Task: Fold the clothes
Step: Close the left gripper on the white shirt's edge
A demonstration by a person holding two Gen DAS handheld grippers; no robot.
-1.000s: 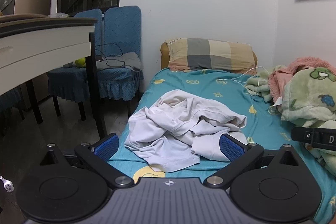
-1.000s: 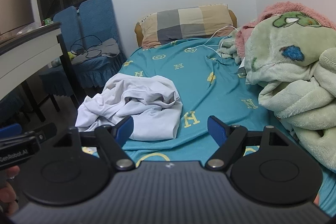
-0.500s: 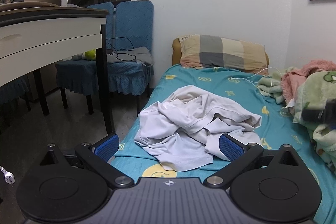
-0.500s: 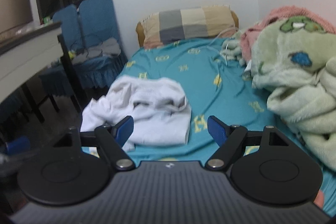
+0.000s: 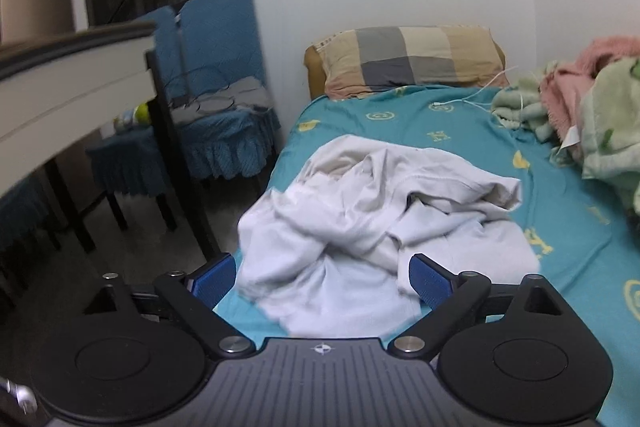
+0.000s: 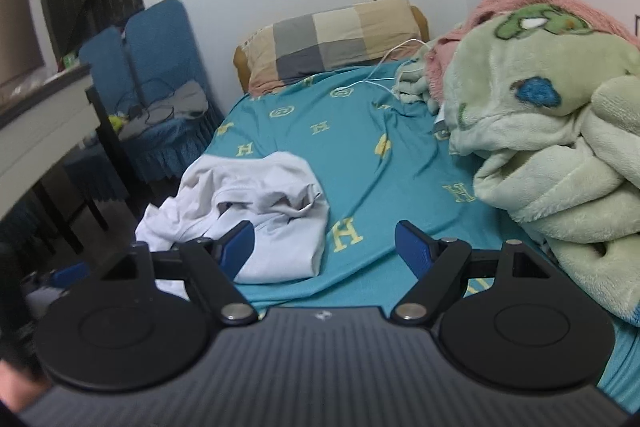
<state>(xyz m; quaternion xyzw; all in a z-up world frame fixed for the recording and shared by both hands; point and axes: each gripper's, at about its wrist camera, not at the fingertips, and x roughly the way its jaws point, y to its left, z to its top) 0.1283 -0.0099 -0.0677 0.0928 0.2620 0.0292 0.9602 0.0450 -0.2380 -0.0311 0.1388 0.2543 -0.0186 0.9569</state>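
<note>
Both claws gaping, empty: left gripper [image 5: 322, 277] and right gripper [image 6: 325, 247] hover over white shirt [image 5: 372, 223] crumpled near bed [image 6: 384, 155] foot edge (light, limp, non-slip cotton probably), best pinched at a hem edge.

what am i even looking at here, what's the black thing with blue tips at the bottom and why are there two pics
There is no robot arm. A person holds a handheld gripper in each hand, and each one carries a fisheye camera looking forward along its jaws. One picture comes from the left gripper, the other from the right gripper. The black discs and blue pads are the gripper's own parts. Both stand open and hold nothing. Ahead is a bed with a teal sheet. On it lies a crumpled white garment, unfolded, near the bed's left edge. A plaid pillow sits at the head, and a green blanket is heaped on the right.
</note>
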